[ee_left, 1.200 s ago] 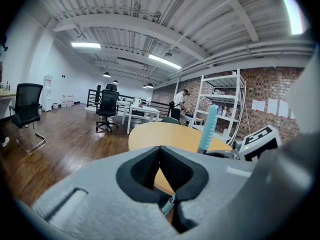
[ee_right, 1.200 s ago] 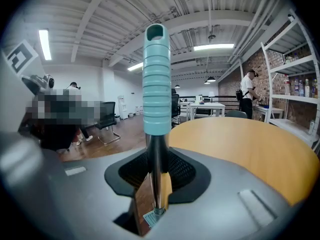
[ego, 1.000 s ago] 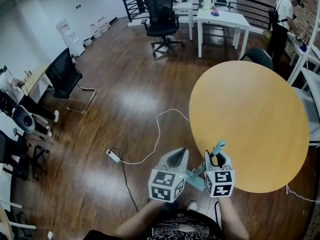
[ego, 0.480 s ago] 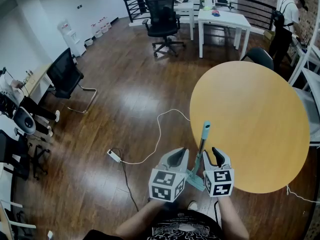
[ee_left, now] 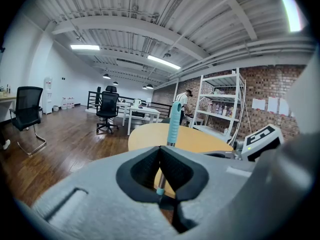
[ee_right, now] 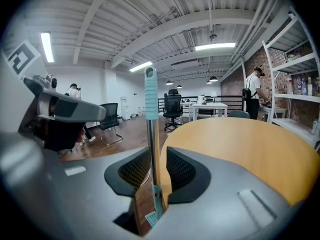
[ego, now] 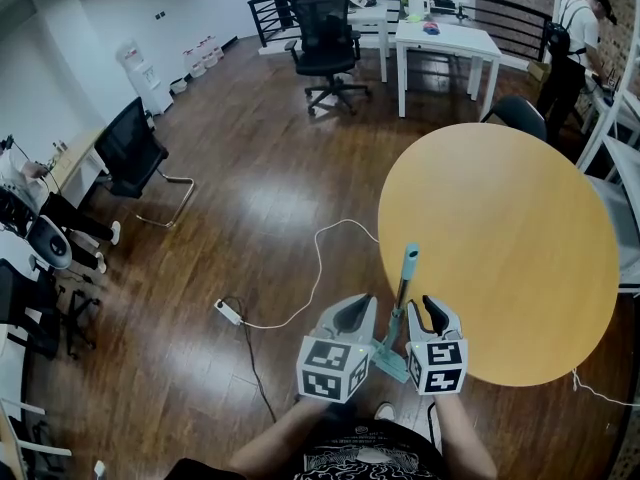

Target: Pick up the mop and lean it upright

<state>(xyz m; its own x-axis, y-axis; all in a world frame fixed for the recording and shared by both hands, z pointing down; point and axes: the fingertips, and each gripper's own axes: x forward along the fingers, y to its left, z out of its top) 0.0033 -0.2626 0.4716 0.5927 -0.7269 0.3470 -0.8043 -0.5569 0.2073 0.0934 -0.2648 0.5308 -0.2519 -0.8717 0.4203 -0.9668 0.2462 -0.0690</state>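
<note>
Closing right hand-held gripper (ee_right: 156,154) round upright mop pole (ee_right: 151,99), not clamped | left hand-held gripper (ee_left: 160,150) clenched beside it

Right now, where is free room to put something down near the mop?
The round table top is entirely bare, right of the mop. The floor is open between the white cable and the far office chair. Crowded: the table's near edge by the mop, and the floor left of it, where cable and power strip lie.

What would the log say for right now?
mop: upright beside round table | left gripper: fingers shut, empty | right gripper: fingers closing, mop between them, not gripped
</note>
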